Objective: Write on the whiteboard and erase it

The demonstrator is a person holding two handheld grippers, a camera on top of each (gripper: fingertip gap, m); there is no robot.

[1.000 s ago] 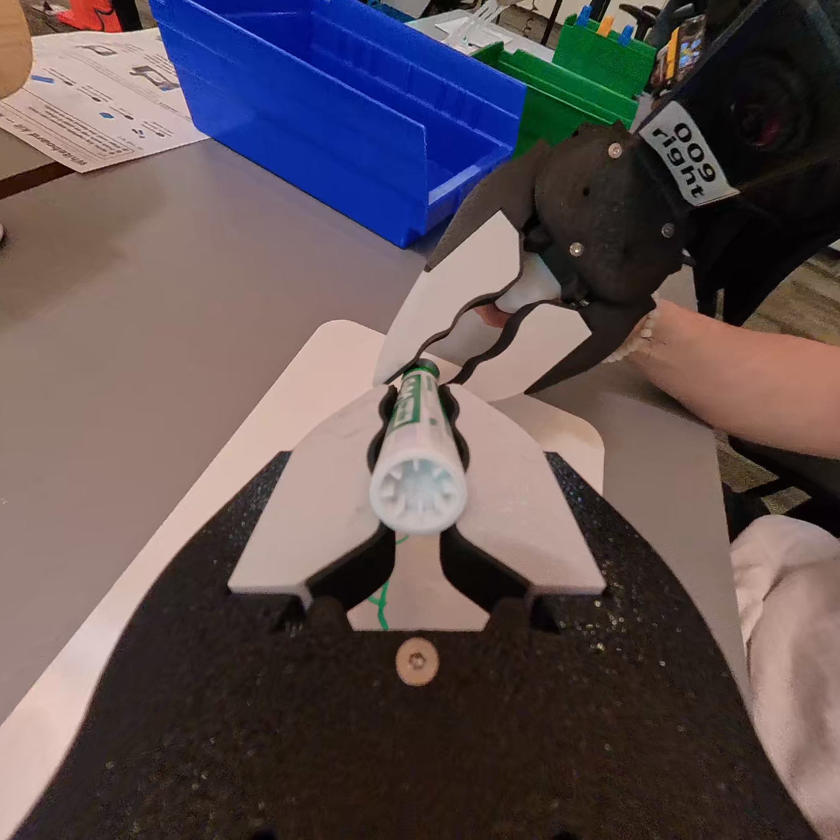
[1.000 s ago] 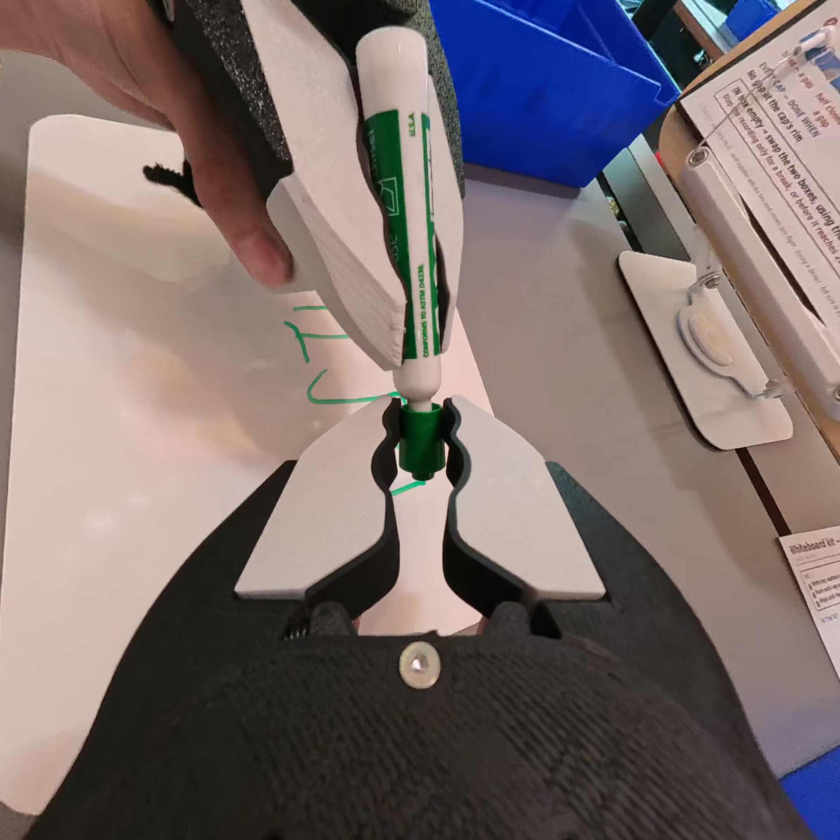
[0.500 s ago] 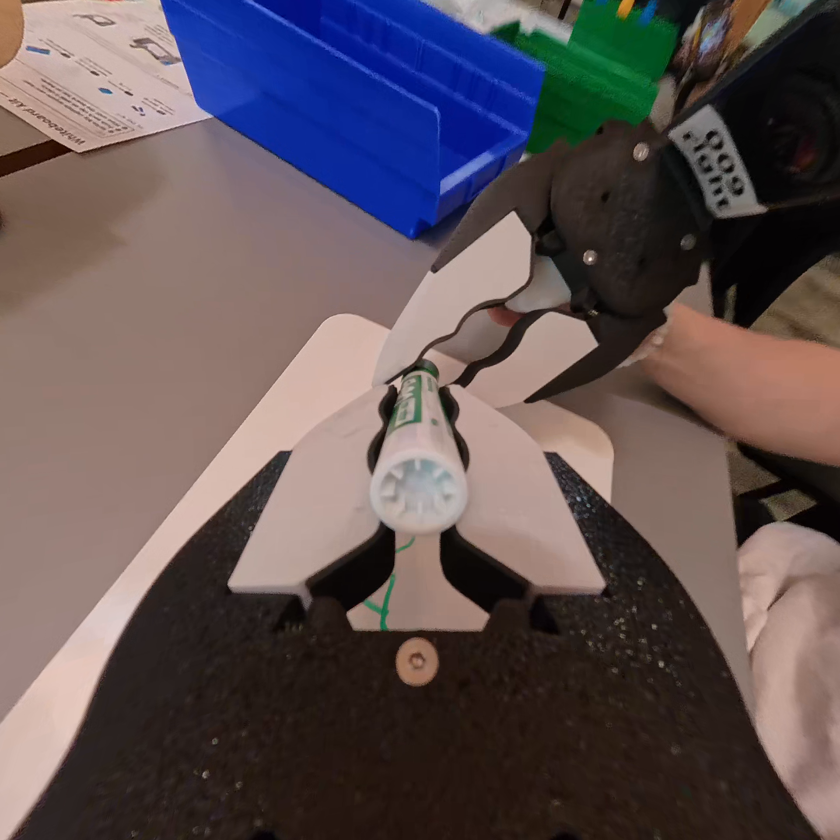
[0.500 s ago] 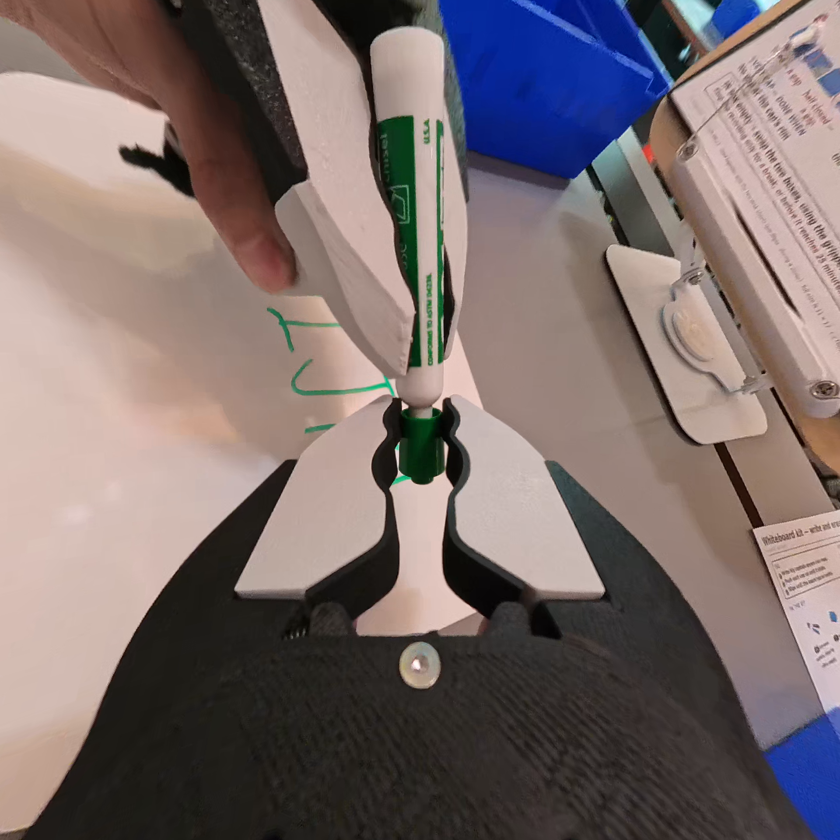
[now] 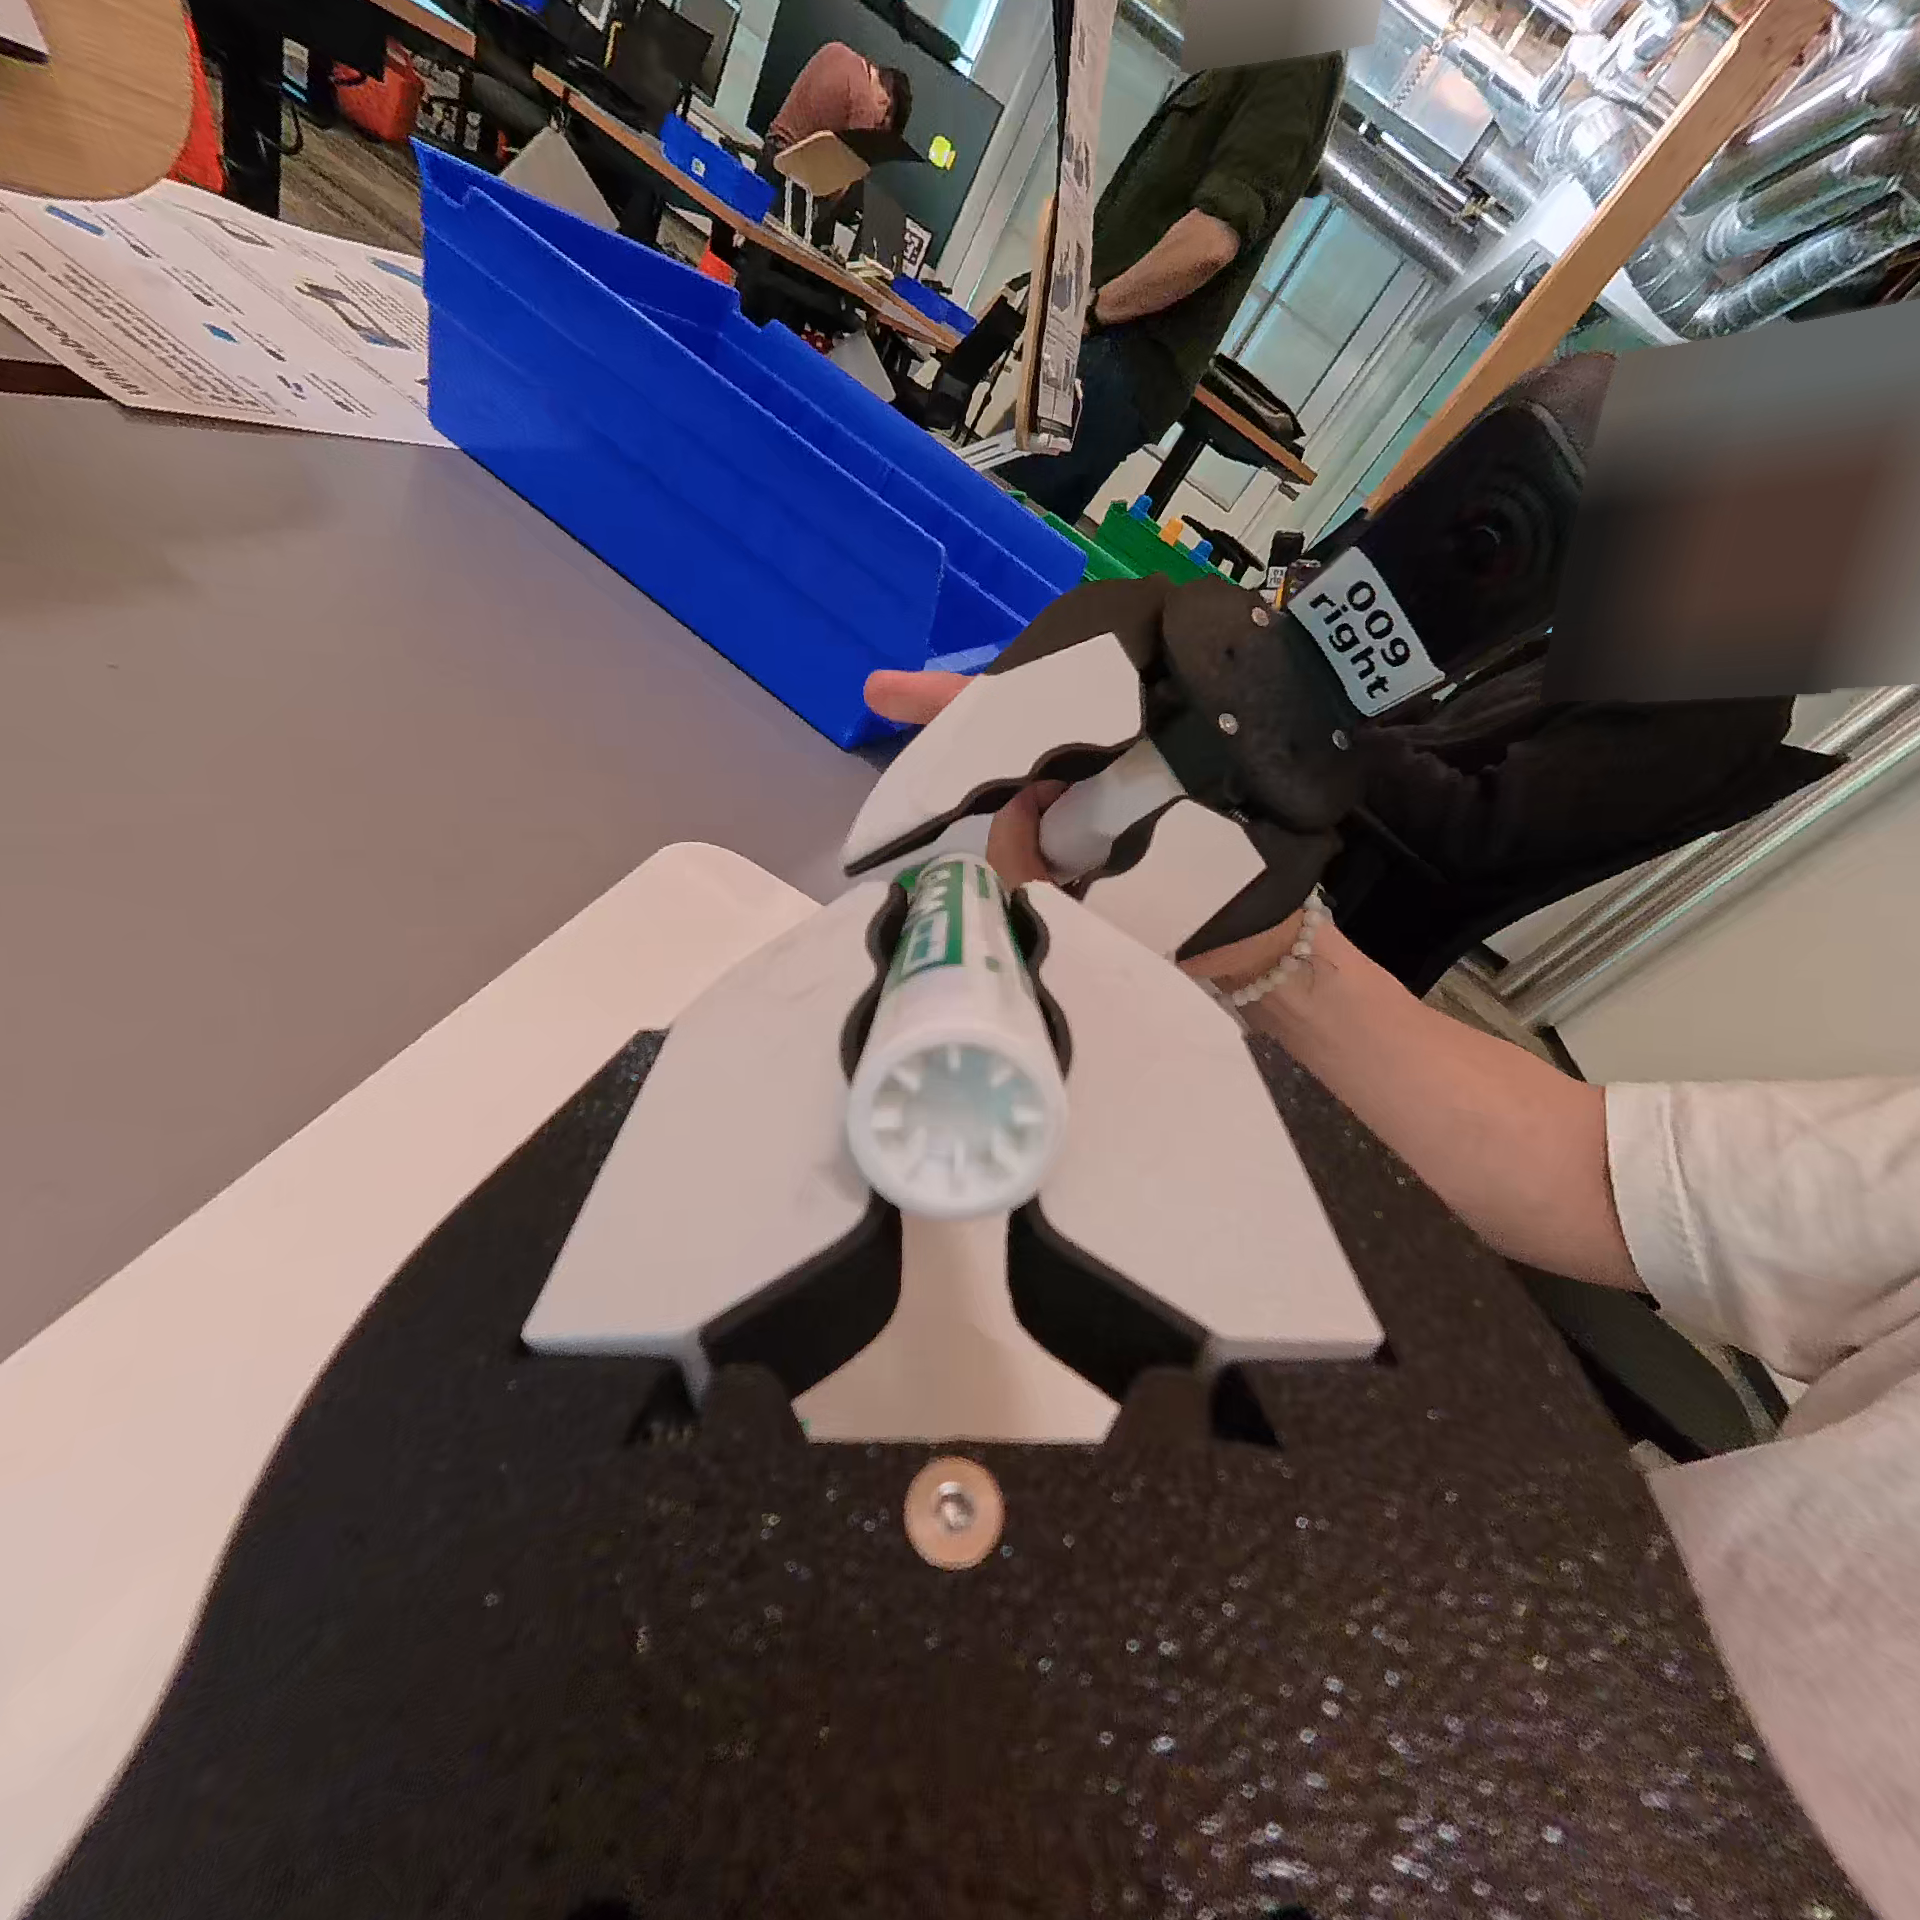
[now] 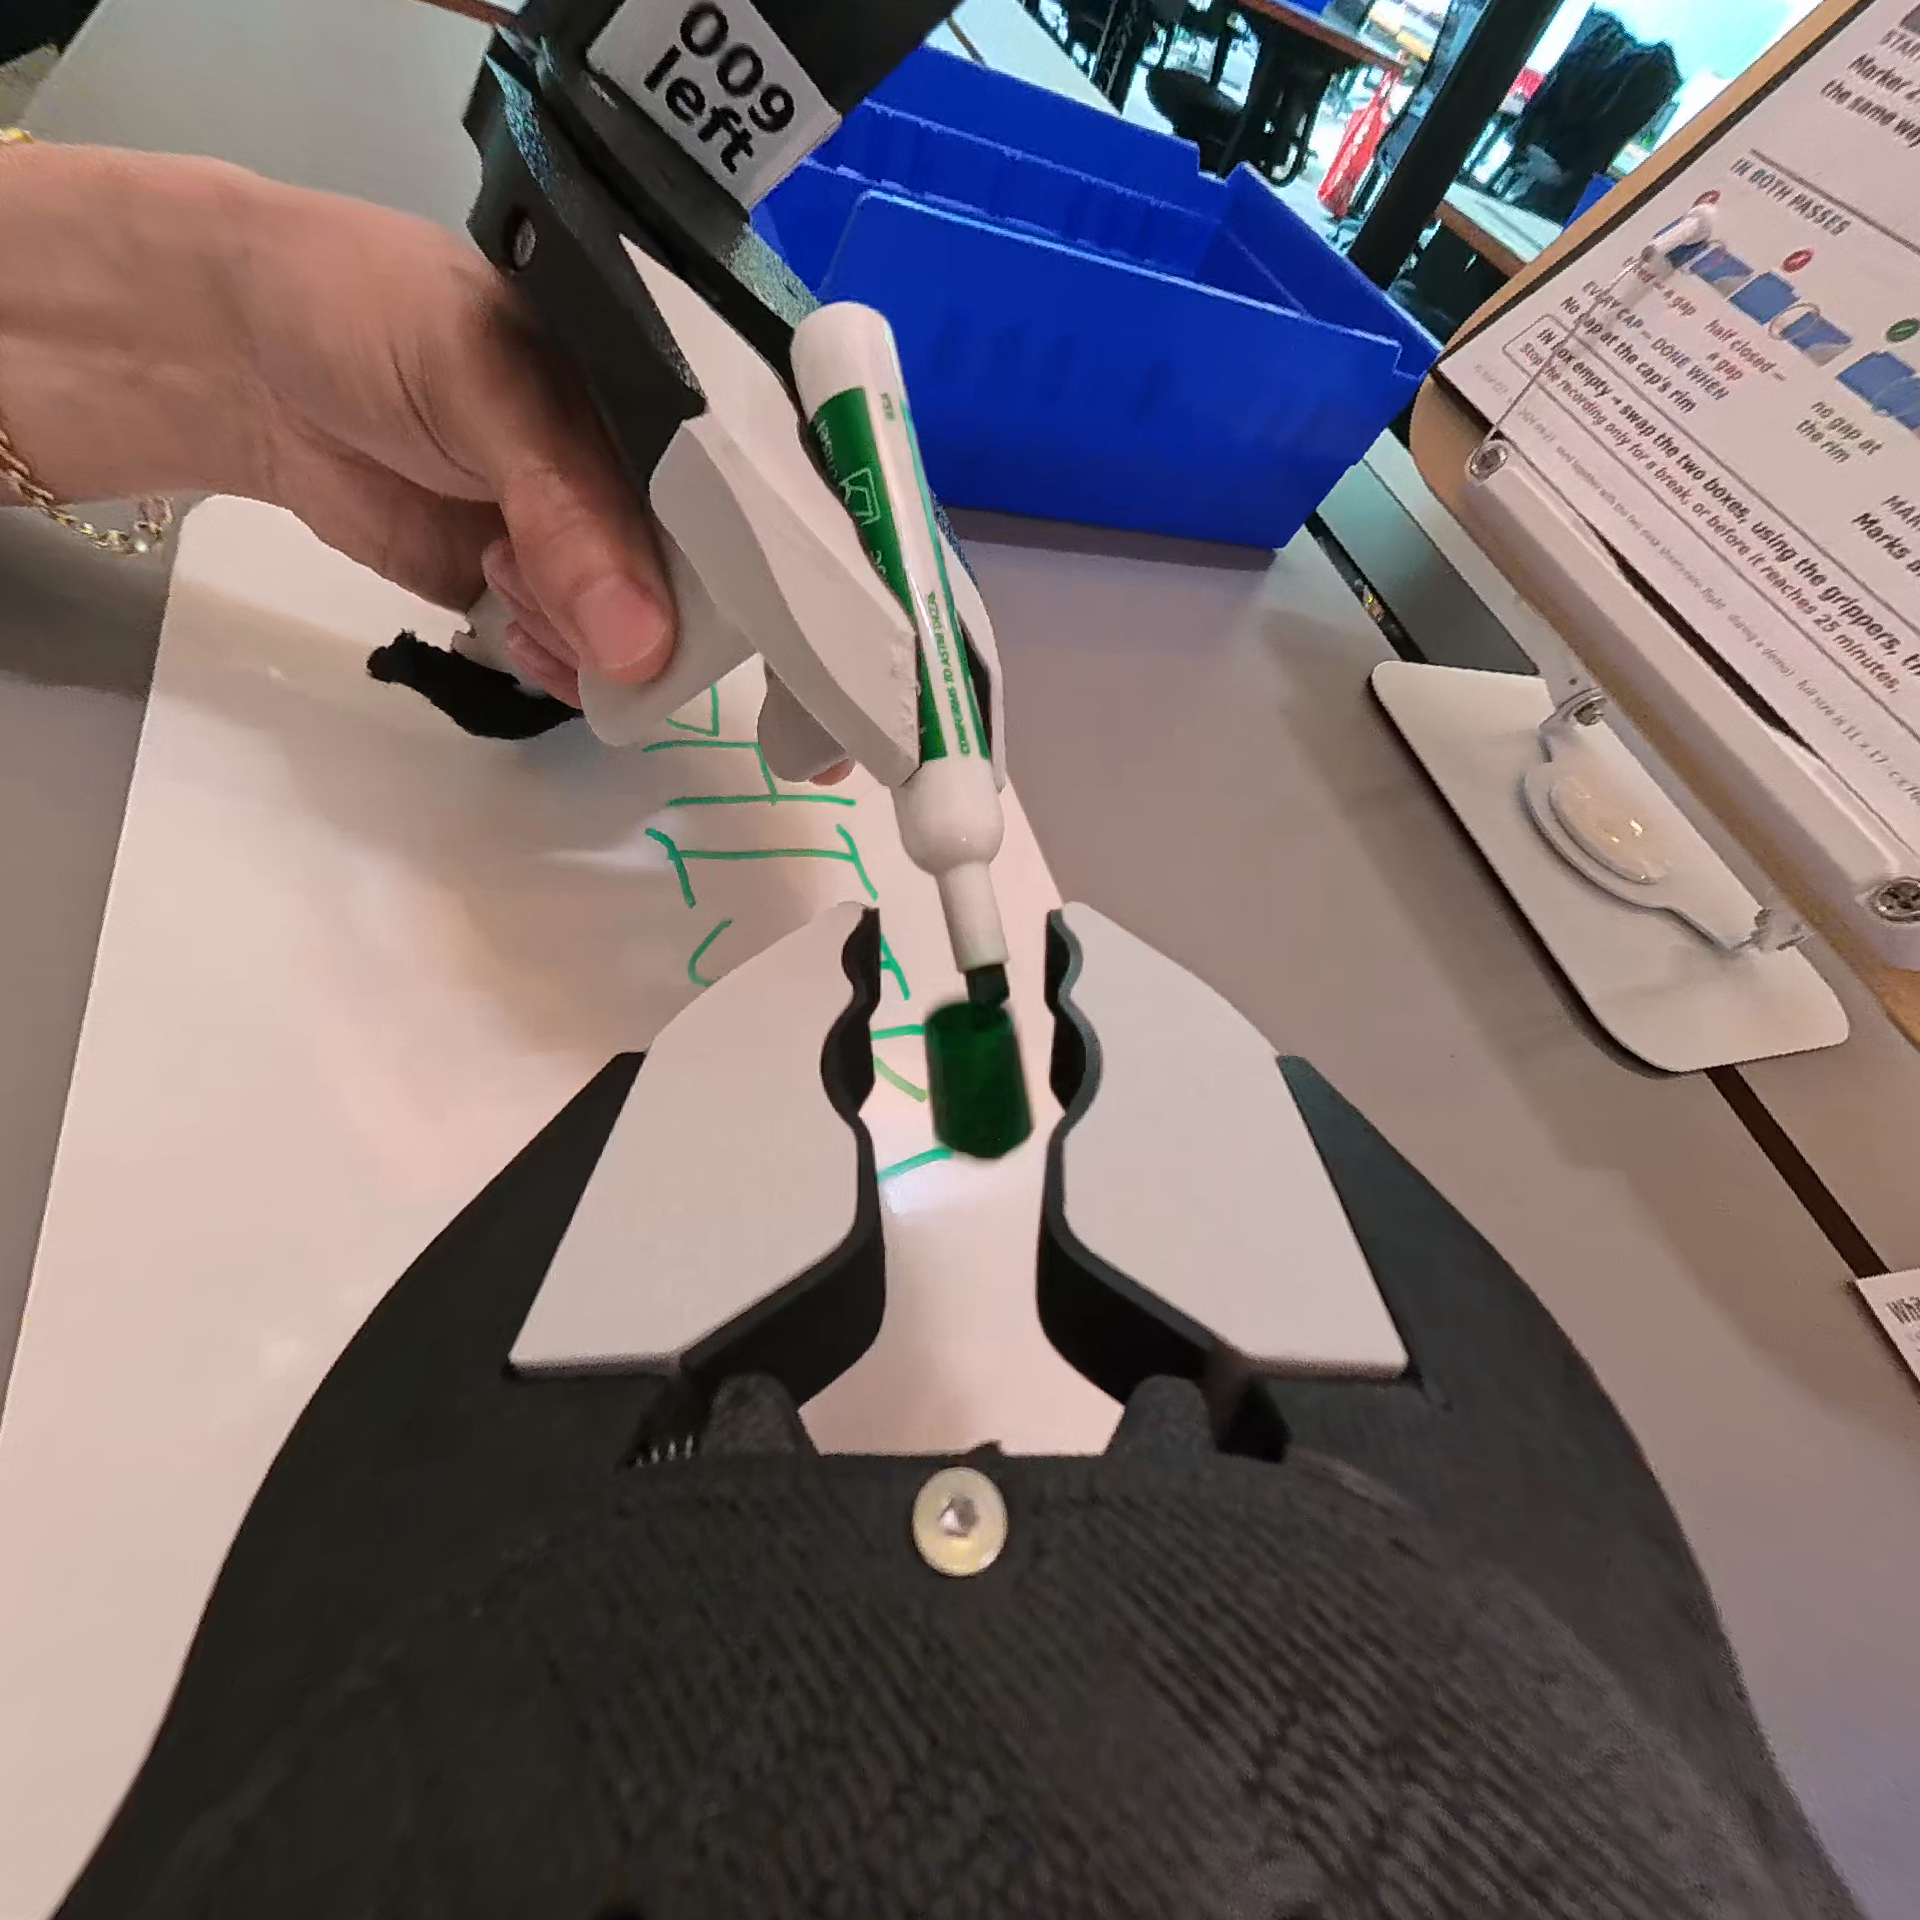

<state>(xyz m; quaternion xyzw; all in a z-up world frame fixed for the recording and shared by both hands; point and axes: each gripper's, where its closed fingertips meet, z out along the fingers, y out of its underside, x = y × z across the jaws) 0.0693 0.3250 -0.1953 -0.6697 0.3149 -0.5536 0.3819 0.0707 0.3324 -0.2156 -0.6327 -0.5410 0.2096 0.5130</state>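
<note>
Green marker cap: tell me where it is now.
In the right wrist view, the green cap sits loose between the right gripper's open jaws, just below the marker's tip, over the whiteboard.

Both views are brightly and evenly lit, with daylight from the windows (image 5: 1340, 301) at the far end of the room. The glossy whiteboard (image 6: 343, 1039) carries a soft pinkish sheen (no harsh glare), and shadows on the grey worktop (image 5: 312, 727) stay faint. The green cap (image 6: 977, 1081) is motion-blurred. Wide-angle distortion bends straight lines at the edges.

The green cap (image 6: 977, 1091) is blurred; left tongs (image 5: 956, 904) hide the marker (image 5: 951, 1049) tip.
</note>
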